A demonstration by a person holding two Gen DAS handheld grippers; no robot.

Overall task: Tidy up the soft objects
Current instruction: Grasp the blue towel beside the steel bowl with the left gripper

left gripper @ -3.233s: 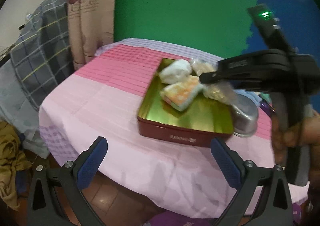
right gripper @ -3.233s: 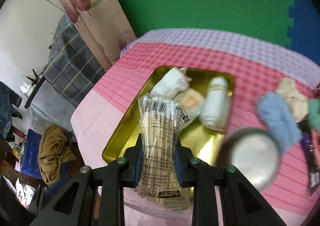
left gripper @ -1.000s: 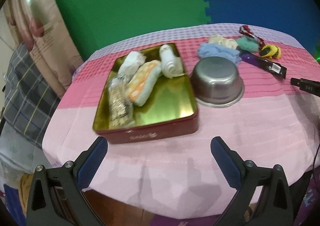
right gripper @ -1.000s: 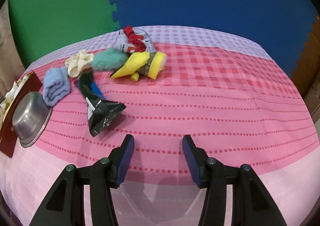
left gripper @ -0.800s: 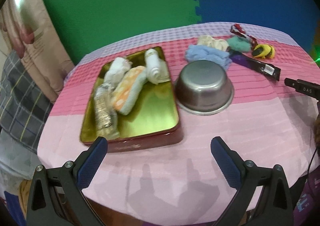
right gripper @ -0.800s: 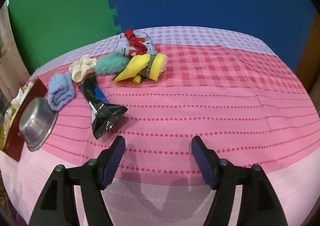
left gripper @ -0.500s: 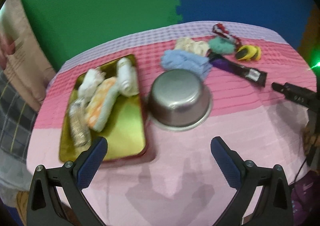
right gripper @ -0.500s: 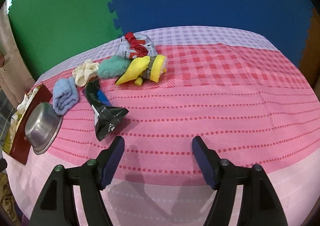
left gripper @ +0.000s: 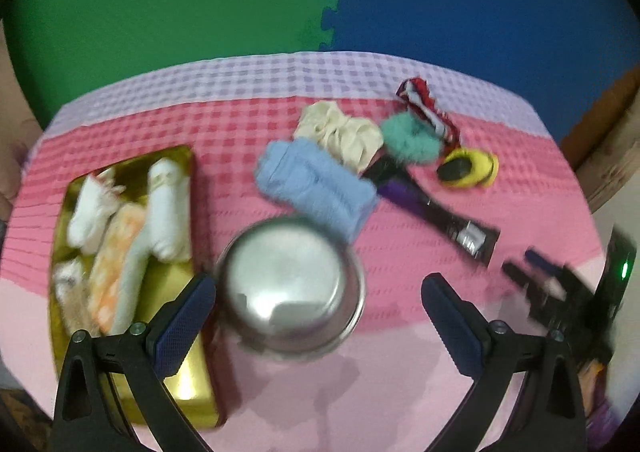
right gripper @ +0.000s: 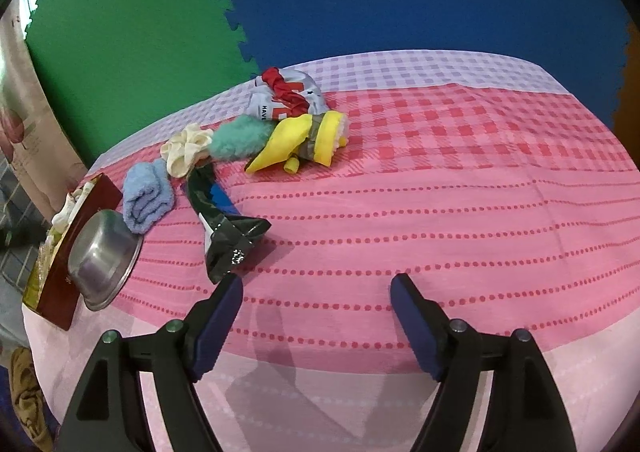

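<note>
Roughly halfway: tin (left gripper: 182,384) holds rolled white cloths (left gripper: 166,208) and a sponge; blue towel (right gripper: 146,198), cream scrunchie (right gripper: 186,146), teal puff (right gripper: 240,140) and yellow toy (right gripper: 300,142) left loose on cloth beside bowl (left gripper: 290,286). Left gripper (left gripper: 318,310) and right gripper (right gripper: 316,316) both spread, empty, hovering above table.

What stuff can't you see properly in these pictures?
- Tin tray, right wrist view: its contents are mostly hidden by its wall and the metal bowl.
- Right tongs, left wrist view: blurred, at the picture's edge.
- Grey packet, right wrist view: its writing is covered by the red scrunchie.
- Tray items, left wrist view: motion-blurred; the left tongs cover the near corner.
</note>
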